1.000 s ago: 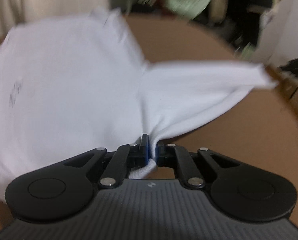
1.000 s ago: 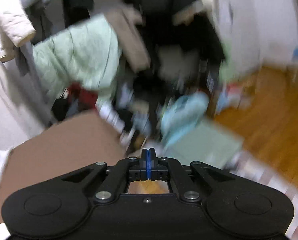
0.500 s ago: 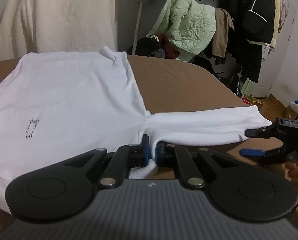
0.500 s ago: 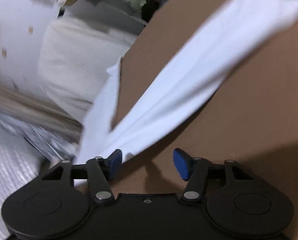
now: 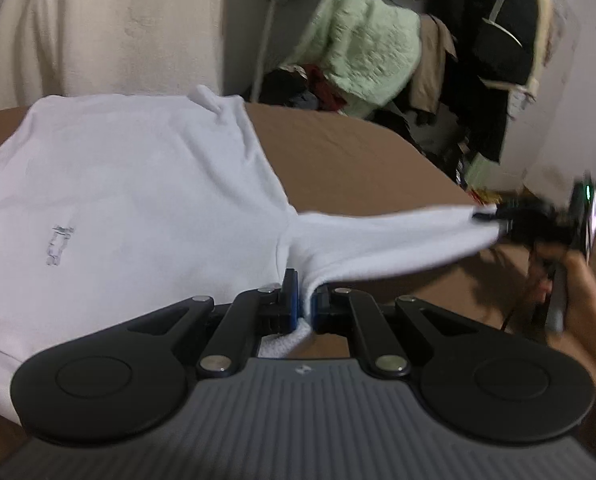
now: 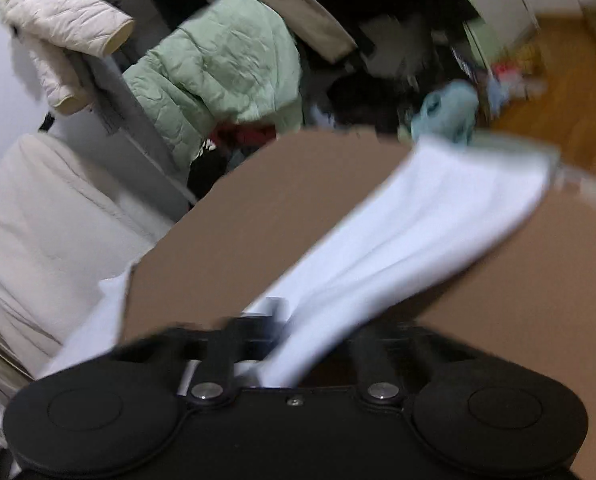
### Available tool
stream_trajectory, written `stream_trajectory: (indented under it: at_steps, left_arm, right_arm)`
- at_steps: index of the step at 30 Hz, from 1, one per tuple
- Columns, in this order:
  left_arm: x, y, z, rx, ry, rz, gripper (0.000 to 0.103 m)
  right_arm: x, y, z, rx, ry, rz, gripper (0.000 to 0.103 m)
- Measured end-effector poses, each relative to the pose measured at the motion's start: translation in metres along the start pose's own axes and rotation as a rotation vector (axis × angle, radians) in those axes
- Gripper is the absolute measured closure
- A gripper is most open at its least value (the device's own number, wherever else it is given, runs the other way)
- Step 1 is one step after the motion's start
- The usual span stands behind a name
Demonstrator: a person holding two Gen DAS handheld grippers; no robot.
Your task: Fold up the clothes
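White cotton T-shirt (image 5: 129,200) with a small grey chest print, spread flat on a brown table (image 5: 358,152). The left gripper (image 5: 306,300), at 6 o'clock in the left wrist view, has its jaws pinched onto the fabric where sleeve meets body. The right gripper (image 5: 494,216), at 3 o'clock and carried by a hand (image 5: 578,280), has just closed its jaws onto the sleeve's end (image 6: 281,344), lifting the sleeve (image 5: 386,236) off the table.

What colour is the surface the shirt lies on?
Brown surface under the white shirt; clearest in the left wrist view.
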State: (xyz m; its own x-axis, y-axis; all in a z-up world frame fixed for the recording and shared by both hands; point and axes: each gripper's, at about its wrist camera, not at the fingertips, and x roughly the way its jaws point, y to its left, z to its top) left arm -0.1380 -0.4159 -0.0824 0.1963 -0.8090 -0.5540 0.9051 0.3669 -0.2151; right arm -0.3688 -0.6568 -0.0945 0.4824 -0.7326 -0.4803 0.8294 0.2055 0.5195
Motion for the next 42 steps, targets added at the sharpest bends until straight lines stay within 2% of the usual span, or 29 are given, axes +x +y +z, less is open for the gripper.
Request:
stream_trajectory:
  at_steps: [2, 5, 6, 11, 13, 15, 17, 19, 20, 23, 24, 25, 27, 30, 32, 33, 34, 36, 39, 41, 42]
  left_arm:
    - [-0.002, -0.001, -0.003, -0.008, -0.016, -0.067, 0.097]
    - [-0.002, 0.004, -0.002, -0.090, -0.023, -0.122, 0.098]
    - [0.000, 0.003, -0.003, -0.081, -0.012, -0.113, 0.098]
    - [0.017, -0.012, -0.017, 0.040, 0.078, -0.040, 0.098]
    - [0.016, -0.011, -0.020, 0.020, 0.068, -0.050, 0.098]
    - [0.002, -0.015, -0.018, 0.015, -0.017, -0.073, 0.098]
    - [-0.001, -0.018, -0.013, 0.023, -0.024, -0.087, 0.101]
    - [0.008, -0.018, -0.016, -0.017, 0.025, -0.110, 0.101]
    - [0.016, -0.018, -0.022, -0.015, 0.067, -0.095, 0.101]
    - [0.042, -0.023, -0.041, 0.012, 0.203, -0.052, 0.101]
    - [0.042, -0.023, -0.042, 0.014, 0.208, -0.055, 0.101]
    - [0.041, -0.023, -0.042, 0.016, 0.211, -0.059, 0.101]
    - [0.039, -0.023, -0.044, 0.020, 0.218, -0.067, 0.101]
    - [0.040, -0.015, -0.039, -0.015, 0.289, -0.090, 0.098]
    - [0.036, -0.009, -0.034, -0.040, 0.309, -0.101, 0.095]
    - [0.031, -0.006, -0.031, -0.033, 0.307, -0.090, 0.084]
    - [0.026, -0.004, -0.028, -0.027, 0.306, -0.080, 0.070]
    - [0.011, 0.007, -0.017, -0.018, 0.278, -0.039, 0.057]
    - [-0.016, 0.029, 0.002, -0.036, 0.242, 0.012, 0.054]
    - [-0.034, 0.052, 0.016, -0.055, 0.229, 0.065, 0.054]
    - [-0.044, 0.065, 0.023, -0.044, 0.230, 0.121, 0.054]
  right_arm:
    - [-0.007, 0.006, 0.010, -0.156, -0.036, -0.034, 0.099]
    - [-0.019, 0.012, 0.022, -0.343, -0.087, -0.079, 0.097]
    - [-0.022, 0.009, 0.025, -0.370, -0.090, -0.086, 0.097]
    - [-0.023, -0.019, 0.032, -0.358, -0.080, -0.171, 0.098]
    - [-0.020, -0.028, 0.036, -0.367, -0.080, -0.174, 0.101]
    - [-0.026, -0.030, 0.041, -0.399, -0.104, -0.165, 0.101]
    - [-0.031, -0.031, 0.047, -0.424, -0.128, -0.174, 0.101]
    - [-0.036, -0.032, 0.052, -0.448, -0.154, -0.187, 0.101]
    - [-0.035, -0.036, 0.052, -0.465, -0.159, -0.215, 0.101]
    - [-0.018, -0.053, 0.047, -0.451, -0.098, -0.252, 0.101]
    - [-0.013, -0.059, 0.045, -0.443, -0.076, -0.261, 0.099]
    - [-0.012, -0.064, 0.046, -0.426, -0.081, -0.273, 0.090]
    - [-0.016, -0.073, 0.050, -0.381, -0.119, -0.300, 0.086]
    - [-0.014, -0.084, 0.063, -0.358, -0.123, -0.384, 0.086]
    - [-0.012, -0.086, 0.073, -0.359, -0.094, -0.460, 0.086]
    - [-0.014, -0.083, 0.077, -0.355, -0.096, -0.482, 0.081]
    - [-0.020, -0.078, 0.079, -0.354, -0.112, -0.489, 0.077]
    - [-0.035, -0.057, 0.082, -0.357, -0.149, -0.461, 0.049]
    - [-0.054, -0.007, 0.079, -0.399, -0.179, -0.317, 0.044]
    - [-0.054, 0.035, 0.071, -0.450, -0.138, -0.169, 0.041]
    - [-0.050, 0.058, 0.063, -0.478, -0.094, -0.085, 0.041]
